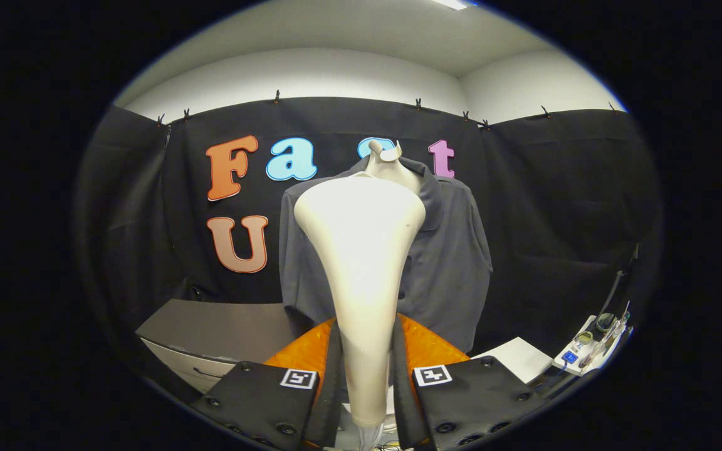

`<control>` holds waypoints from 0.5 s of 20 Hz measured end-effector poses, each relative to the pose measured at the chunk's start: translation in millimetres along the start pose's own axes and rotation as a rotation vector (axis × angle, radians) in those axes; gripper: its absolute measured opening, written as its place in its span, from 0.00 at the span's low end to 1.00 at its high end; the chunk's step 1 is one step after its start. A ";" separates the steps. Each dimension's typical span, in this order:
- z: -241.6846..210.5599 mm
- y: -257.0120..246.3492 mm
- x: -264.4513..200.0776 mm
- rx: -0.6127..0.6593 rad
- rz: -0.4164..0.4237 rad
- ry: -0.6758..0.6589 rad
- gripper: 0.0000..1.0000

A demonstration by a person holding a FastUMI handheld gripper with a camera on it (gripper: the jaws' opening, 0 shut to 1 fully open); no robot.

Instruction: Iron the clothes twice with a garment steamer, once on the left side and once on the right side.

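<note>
I have the gripper clamped on the cream handle of the garment steamer, one black finger pressing on each side of its narrow lower end. The steamer rises straight up from between the fingers and widens into a broad, rounded head that covers the middle of what lies ahead. Beyond it, well apart from the fingers, I see the dark grey shirt hanging on a pale mannequin form against the booth's black cloth wall; the steamer head hides the shirt's left half and its button line. Just behind the fingers an orange quilted surface shows. A grey cabinet sits to the left, a white device to the right.
</note>
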State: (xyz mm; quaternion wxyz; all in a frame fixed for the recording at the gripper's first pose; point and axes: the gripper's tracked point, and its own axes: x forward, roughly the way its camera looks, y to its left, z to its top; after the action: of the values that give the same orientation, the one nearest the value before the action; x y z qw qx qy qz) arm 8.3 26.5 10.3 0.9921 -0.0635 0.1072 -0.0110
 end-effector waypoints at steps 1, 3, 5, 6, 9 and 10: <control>0.4 -0.7 -0.6 0.000 0.001 0.000 0.43; -1.2 -0.7 0.3 0.000 0.001 0.003 0.43; -2.4 -1.5 1.6 0.002 0.001 0.008 0.43; -3.5 -1.9 2.9 0.005 0.001 0.010 0.43; -5.1 -1.1 4.0 0.006 0.004 0.012 0.43; -5.5 -0.2 5.0 0.004 0.007 0.012 0.43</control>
State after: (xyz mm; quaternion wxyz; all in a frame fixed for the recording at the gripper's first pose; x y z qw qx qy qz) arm 12.0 25.5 3.9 0.9916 -0.0612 0.1133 -0.0081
